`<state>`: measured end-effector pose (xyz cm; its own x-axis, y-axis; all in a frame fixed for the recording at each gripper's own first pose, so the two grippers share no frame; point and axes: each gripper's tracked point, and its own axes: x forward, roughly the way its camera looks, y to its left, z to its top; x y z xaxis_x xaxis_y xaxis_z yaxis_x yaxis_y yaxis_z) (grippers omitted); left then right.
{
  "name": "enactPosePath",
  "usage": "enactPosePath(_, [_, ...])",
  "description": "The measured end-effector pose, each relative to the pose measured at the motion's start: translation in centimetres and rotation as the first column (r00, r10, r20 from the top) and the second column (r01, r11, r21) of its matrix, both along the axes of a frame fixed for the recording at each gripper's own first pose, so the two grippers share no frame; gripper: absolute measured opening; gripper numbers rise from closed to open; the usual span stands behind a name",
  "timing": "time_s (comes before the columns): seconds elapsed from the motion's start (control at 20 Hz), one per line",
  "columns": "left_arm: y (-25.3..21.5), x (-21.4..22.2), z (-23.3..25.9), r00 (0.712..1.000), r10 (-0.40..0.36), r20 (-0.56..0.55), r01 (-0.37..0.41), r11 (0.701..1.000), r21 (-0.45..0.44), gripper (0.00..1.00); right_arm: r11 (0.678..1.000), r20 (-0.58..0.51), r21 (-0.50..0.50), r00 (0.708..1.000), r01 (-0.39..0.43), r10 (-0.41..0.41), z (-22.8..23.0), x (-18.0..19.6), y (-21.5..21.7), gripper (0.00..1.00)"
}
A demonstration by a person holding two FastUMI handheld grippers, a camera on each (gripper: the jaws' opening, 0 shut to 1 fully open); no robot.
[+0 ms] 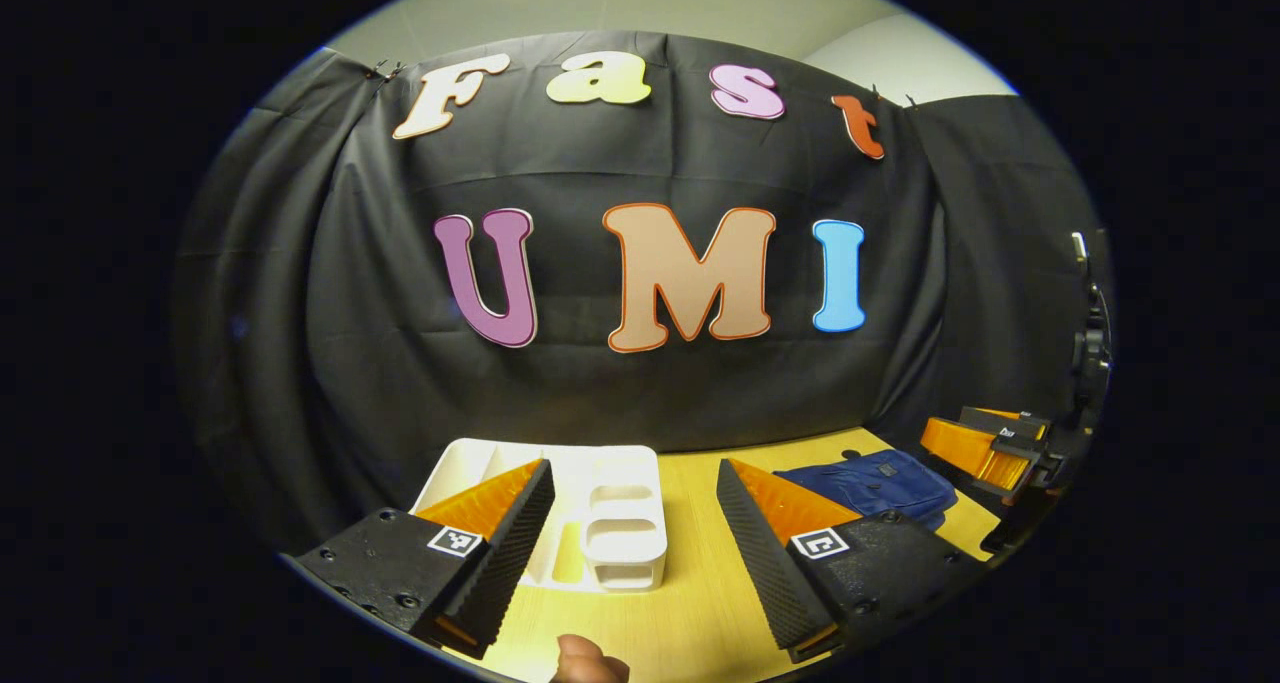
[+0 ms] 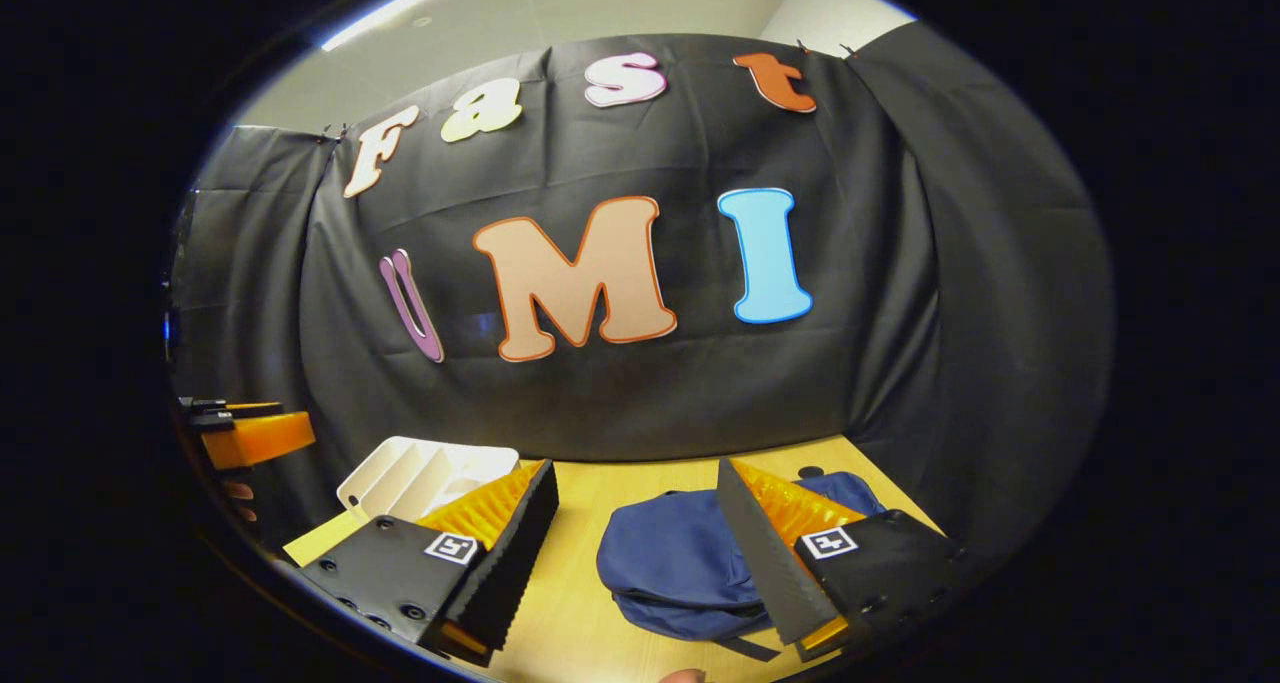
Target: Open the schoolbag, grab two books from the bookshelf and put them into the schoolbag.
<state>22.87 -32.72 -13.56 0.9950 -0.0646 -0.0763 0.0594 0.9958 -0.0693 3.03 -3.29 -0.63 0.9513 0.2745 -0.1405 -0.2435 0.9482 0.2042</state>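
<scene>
Left gripper view: your left gripper (image 1: 635,533) is spread wide, nothing between the fingers, held above the near edge of the yellow table (image 1: 690,603). Straight ahead, between the fingers, sits the white bookshelf (image 1: 610,523), a divided plastic rack. I can't make out books in the compartments from here; they look bare, but the near finger covers the left part. The blue schoolbag (image 1: 870,485) lies flat on the table to the right of the shelf, well apart from it. Your right gripper (image 1: 985,448) hangs at the far right edge, beside the bag; its jaw state isn't readable at that angle.

Right gripper view: right gripper (image 2: 637,543) is also spread open and empty, aimed at the schoolbag (image 2: 670,563), which lies just ahead between the fingers, slumped on the table (image 2: 575,613). The bag looks closed; no gap or open mouth visible, zip too small to confirm. The bookshelf (image 2: 420,473) is off to the left, with a pale yellow flat thing (image 2: 320,538) lying at its near corner, possibly a book or a card. The left gripper (image 2: 250,433) shows at the far left edge.

Status, my read: nothing done yet. Bag unopened, no book grabbed, neither gripper touching anything. All steps remain: open bag, pull two books, load them.
</scene>
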Motion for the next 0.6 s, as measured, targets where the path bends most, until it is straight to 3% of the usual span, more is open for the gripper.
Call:
enactPosePath(0.25, [-0.2,-0.2,0.7,1.000,-0.010,0.021,0.010,1.000,0.008,0.96,1.000,0.008,0.001,1.000,-0.011,0.011,0.9,-2.3,0.1,1.00])
enactPosePath(0.6, [0.6,-1.5,-0.4,0.999,0.033,-0.009,-0.033,0.999,-0.014,0.95,1.000,0.007,0.014,1.000,0.013,-0.013,1.4,-3.9,-0.5,1.00])
